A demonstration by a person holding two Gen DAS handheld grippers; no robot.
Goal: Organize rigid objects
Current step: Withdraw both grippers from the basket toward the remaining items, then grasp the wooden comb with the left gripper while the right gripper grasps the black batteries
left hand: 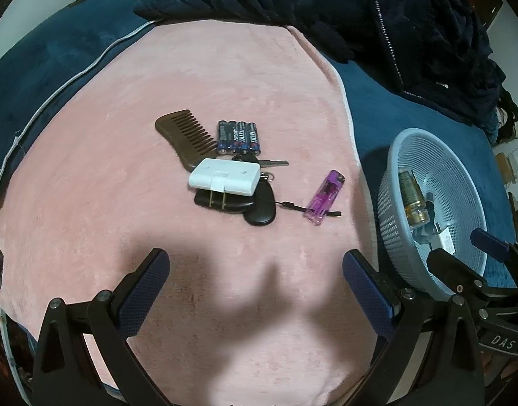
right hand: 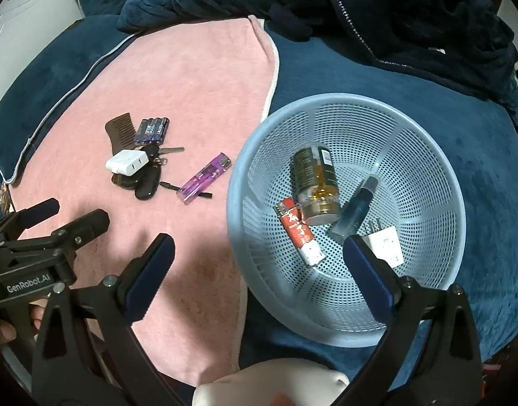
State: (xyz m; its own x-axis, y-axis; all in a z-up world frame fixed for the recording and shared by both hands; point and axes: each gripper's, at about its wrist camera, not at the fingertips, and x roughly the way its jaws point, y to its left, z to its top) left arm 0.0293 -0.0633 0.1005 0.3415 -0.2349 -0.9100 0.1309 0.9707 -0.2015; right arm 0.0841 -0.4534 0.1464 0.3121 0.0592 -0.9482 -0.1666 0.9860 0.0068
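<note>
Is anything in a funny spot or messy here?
A little. The white charger lies piled on the black key fobs instead of flat on the pink towel. In the basket, the jar lies tipped on its side. Nothing looks spilled or broken.

Even indoor light is being cast from above. A soft, dark shadow is being thrown on the pink towel (left hand: pixel 204 77) below the left gripper (left hand: pixel 255 270). Edges are being bent and darkened by the fisheye lens; the basket (right hand: pixel 428 155) is being rendered sharply.
</note>
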